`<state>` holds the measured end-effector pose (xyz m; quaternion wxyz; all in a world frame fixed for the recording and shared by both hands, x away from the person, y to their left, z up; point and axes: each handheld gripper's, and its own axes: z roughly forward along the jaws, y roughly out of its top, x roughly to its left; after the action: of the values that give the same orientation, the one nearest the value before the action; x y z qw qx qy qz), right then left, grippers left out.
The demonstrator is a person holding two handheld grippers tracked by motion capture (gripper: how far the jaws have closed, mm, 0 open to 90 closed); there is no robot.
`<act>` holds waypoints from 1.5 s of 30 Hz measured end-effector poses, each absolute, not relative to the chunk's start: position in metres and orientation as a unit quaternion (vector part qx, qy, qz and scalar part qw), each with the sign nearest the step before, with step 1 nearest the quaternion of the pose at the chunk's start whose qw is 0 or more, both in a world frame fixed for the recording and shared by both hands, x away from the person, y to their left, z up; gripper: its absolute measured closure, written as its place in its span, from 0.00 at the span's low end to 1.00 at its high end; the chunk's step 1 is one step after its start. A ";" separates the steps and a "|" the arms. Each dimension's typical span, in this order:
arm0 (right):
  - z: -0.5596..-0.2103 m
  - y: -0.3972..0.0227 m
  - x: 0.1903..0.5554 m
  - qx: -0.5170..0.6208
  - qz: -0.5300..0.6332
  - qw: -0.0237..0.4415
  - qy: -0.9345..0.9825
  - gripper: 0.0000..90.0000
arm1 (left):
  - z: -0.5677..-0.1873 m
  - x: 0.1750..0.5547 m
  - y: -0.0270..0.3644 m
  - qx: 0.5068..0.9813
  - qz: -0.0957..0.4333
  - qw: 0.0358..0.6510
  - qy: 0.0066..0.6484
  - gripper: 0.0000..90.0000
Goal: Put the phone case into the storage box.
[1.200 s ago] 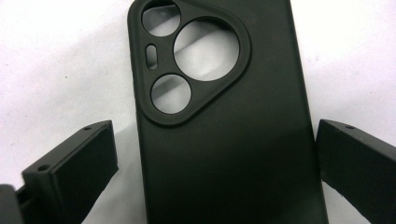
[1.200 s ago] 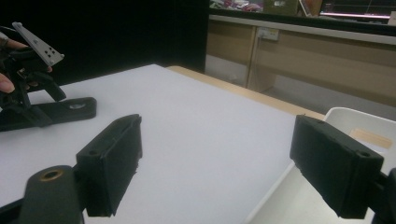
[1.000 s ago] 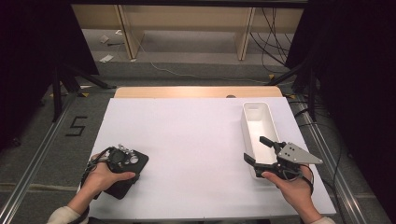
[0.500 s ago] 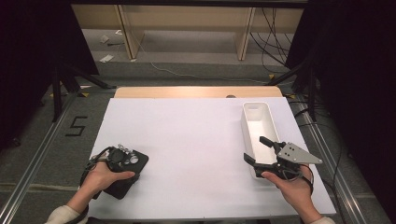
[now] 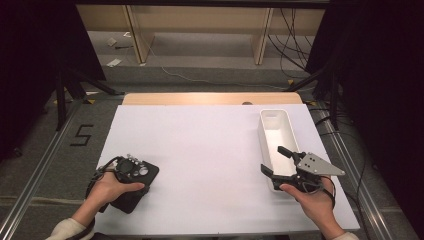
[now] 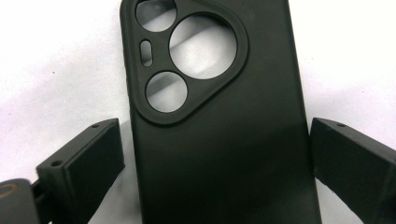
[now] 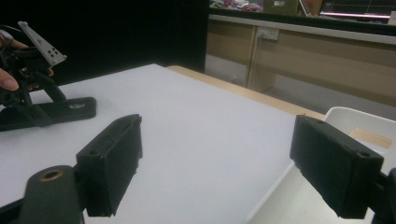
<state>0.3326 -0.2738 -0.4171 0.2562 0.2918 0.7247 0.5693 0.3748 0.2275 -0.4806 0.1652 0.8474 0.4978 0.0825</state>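
A matte black soft phone case (image 6: 219, 140) is found lying flat on the white worktop (image 5: 200, 150) near its front-left corner, under the left gripper (image 5: 131, 175). In the left gripper view the jaws stand wide on either side of the case, with a narrow gap visible at each flank; no grip is seen. The case's long axis runs along the jaws, its camera cut-outs at the end away from the gripper. No brand or lettering is legible on it.

The right gripper (image 5: 274, 161) is held over the near end of the long white plastic bin (image 5: 272, 120) by the right edge, jaws wide apart and empty. Broad open worktop lies between the two. A "5" (image 5: 81, 135) is marked on the floor at left.
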 end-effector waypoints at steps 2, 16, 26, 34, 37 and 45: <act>-0.417 -0.274 0.333 0.292 0.569 0.256 0.725 0.20 | -0.480 0.375 0.227 0.848 0.083 0.163 0.497 0.04; -0.417 -0.274 0.332 0.291 0.569 0.255 0.725 0.20 | -0.478 0.373 0.225 0.844 0.084 0.162 0.504 0.12; -0.417 -0.273 0.332 0.291 0.570 0.255 0.725 0.20 | -0.477 0.371 0.225 0.840 0.088 0.167 0.509 0.15; -0.417 -0.274 0.333 0.292 0.570 0.254 0.725 0.20 | -0.477 0.370 0.225 0.839 0.090 0.171 0.509 0.16; -0.418 -0.273 0.333 0.292 0.570 0.254 0.725 0.20 | -0.477 0.369 0.225 0.839 0.092 0.172 0.508 0.16; -0.418 -0.274 0.333 0.293 0.570 0.254 0.725 0.20 | -0.476 0.368 0.226 0.837 0.092 0.178 0.509 0.17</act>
<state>0.3329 -0.2737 -0.4175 0.2540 0.2930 0.7246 0.5698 0.3682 0.2261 -0.4762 0.1781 0.8372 0.5089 0.0917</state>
